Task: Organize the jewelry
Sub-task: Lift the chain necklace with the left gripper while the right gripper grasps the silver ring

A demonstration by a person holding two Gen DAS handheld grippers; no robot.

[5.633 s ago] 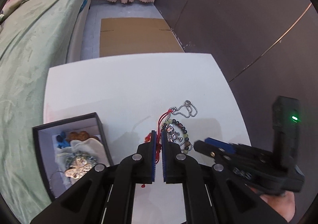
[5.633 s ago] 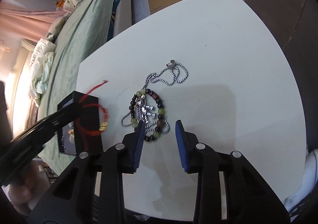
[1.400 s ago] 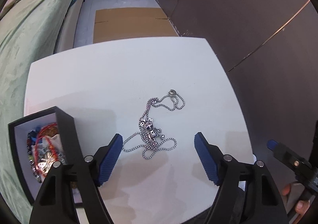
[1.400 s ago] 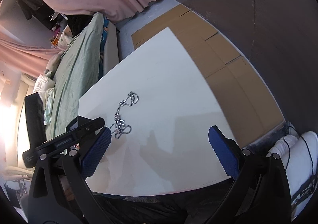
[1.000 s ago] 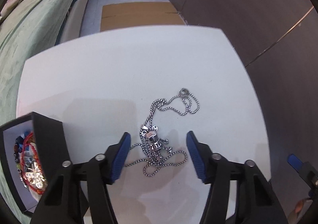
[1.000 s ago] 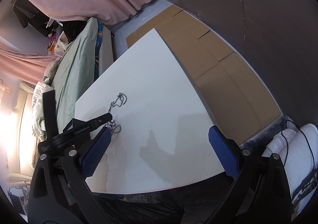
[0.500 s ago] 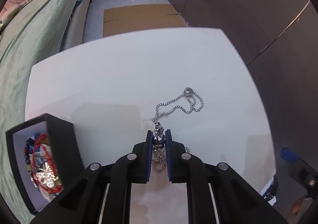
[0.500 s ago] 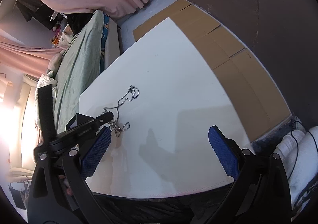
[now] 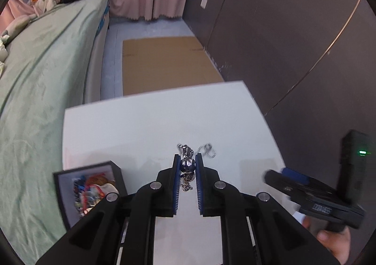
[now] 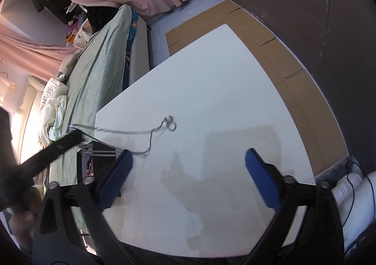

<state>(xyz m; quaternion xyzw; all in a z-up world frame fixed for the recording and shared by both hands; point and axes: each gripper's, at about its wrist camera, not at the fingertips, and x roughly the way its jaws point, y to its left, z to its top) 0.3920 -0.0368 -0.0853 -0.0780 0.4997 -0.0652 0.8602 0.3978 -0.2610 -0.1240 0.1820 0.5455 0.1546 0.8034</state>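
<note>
Left gripper (image 9: 187, 166): closed on the silver pendant (image 9: 187, 164) of the necklace (image 10: 150, 132), which is pinched between the blue pads (image 9: 176, 185).
Necklace: raised at the pendant end; the chain is drawn out above the white table (image 9: 145, 128), while the clasp end (image 10: 169, 122) rests on the surface (part of the chain is blurred).
Right gripper (image 10: 188, 179): fingers spread wide, nothing held; positioned over the table's near edge, well apart from the necklace.
Jewelry box (image 9: 90, 191): open, black-walled, set at the table's left edge just beside the left gripper; beaded items are seen inside.
</note>
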